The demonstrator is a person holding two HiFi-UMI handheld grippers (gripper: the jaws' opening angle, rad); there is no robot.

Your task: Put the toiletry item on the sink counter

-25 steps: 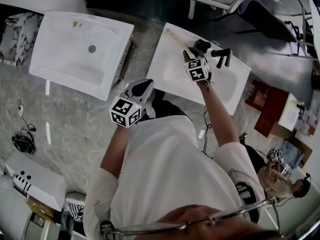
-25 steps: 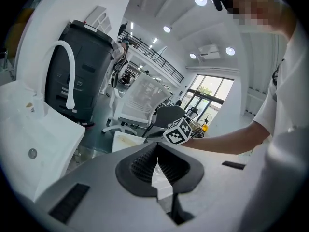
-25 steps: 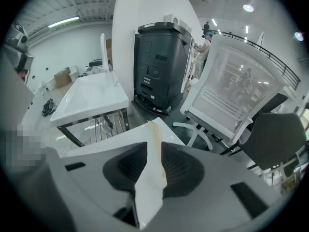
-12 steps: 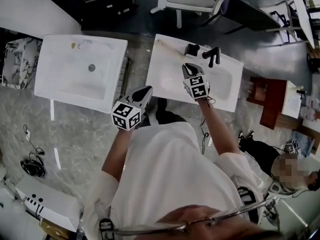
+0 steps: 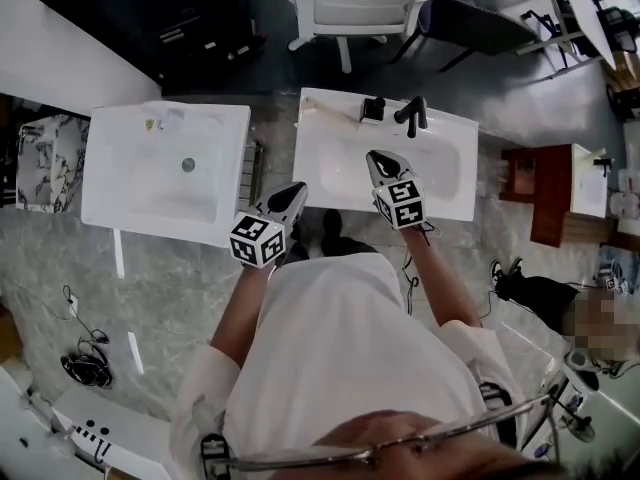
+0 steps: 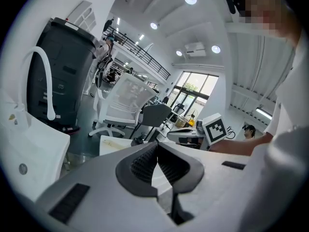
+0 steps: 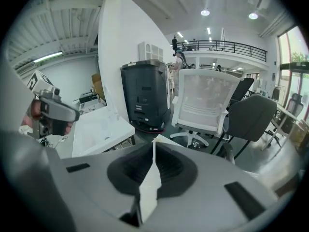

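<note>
A small dark toiletry item point(image 5: 372, 109) stands on the back rim of the right white sink point(image 5: 340, 173), just left of the black faucet point(image 5: 412, 114). My right gripper point(image 5: 379, 157) hovers over the basin, well short of the item. Its jaws have just been closing with nothing between them, and in the right gripper view the right gripper point(image 7: 154, 146) is shut and empty. My left gripper point(image 5: 296, 189) hangs at the sink's left front corner. Seen in its own view, the left gripper point(image 6: 157, 150) is also shut and empty.
A second white sink point(image 5: 150, 183) stands to the left, with a narrow gap between the two. Behind the sinks are a white office chair point(image 5: 345, 8) and a dark cabinet point(image 7: 145, 93). A red-brown table point(image 5: 545, 193) is at the right. Cables point(image 5: 85, 368) lie on the floor.
My right gripper has drawn back from the dark item by the faucet, towards the person and upward, leaving the item on the rim. The left gripper has hardly shifted.
</note>
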